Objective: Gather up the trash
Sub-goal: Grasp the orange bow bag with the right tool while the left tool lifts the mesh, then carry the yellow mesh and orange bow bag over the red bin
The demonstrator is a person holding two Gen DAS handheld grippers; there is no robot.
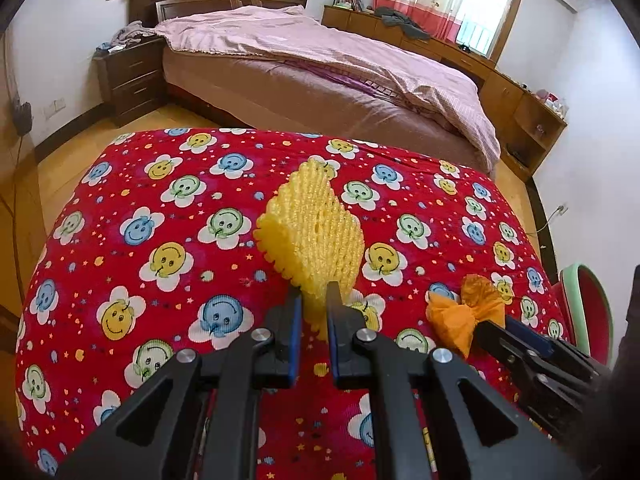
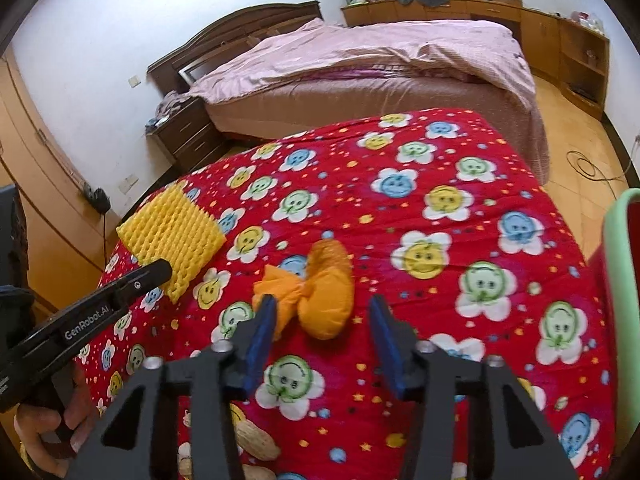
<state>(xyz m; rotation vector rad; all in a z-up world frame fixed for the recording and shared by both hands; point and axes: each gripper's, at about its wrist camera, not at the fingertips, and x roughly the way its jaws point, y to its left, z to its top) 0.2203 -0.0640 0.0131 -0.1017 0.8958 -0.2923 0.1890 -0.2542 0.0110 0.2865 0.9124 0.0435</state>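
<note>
Left claw (image 1: 314,300) hides foam net's (image 1: 316,228) base; peanut shells (image 2: 256,440) half-hidden.

Yellow foam net sleeve (image 1: 316,236) is held raised; knotted orange bag (image 2: 320,292) lies on the red quilt (image 2: 440,280).

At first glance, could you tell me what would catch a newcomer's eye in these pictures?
The red quilt printed with smiling flowers fills the foreground of both views. The left gripper is clamped on a yellow foam fruit net lifted above it. The right gripper has its jaws around a knotted orange plastic bag lying on the quilt, one pad at the bag's edge. Behind stands a bed with a pink cover.
</note>
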